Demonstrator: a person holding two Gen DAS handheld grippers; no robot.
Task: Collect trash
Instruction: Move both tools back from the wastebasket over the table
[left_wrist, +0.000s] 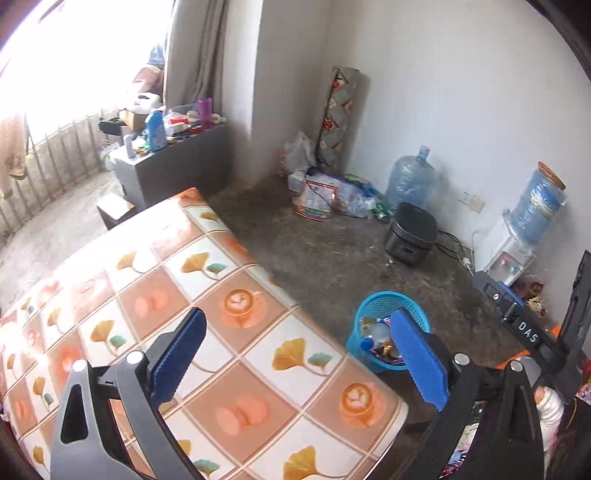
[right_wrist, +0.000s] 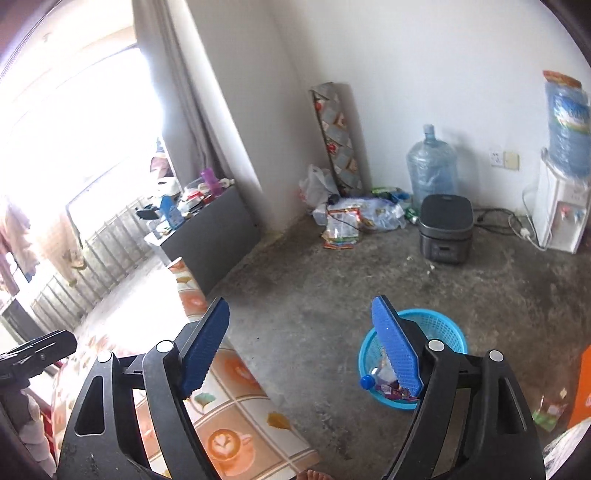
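Observation:
A blue mesh trash basket (left_wrist: 384, 301) stands on the concrete floor beside the table; it also shows in the right wrist view (right_wrist: 443, 325). It holds a bottle with a blue cap (right_wrist: 366, 381) and several wrappers (right_wrist: 391, 389). My left gripper (left_wrist: 295, 354) is open and empty above the table's patterned cloth (left_wrist: 236, 354). My right gripper (right_wrist: 301, 350) is open and empty, held above the floor just left of the basket. The right gripper also shows at the right edge of the left wrist view (left_wrist: 524, 332).
A black rice cooker (right_wrist: 445, 232) sits on the floor near the wall. A pile of bags and packets (right_wrist: 351, 221) lies in the corner by a water jug (right_wrist: 432, 170). A water dispenser (right_wrist: 561, 214) stands at right. A cluttered grey cabinet (left_wrist: 177, 162) stands by the window.

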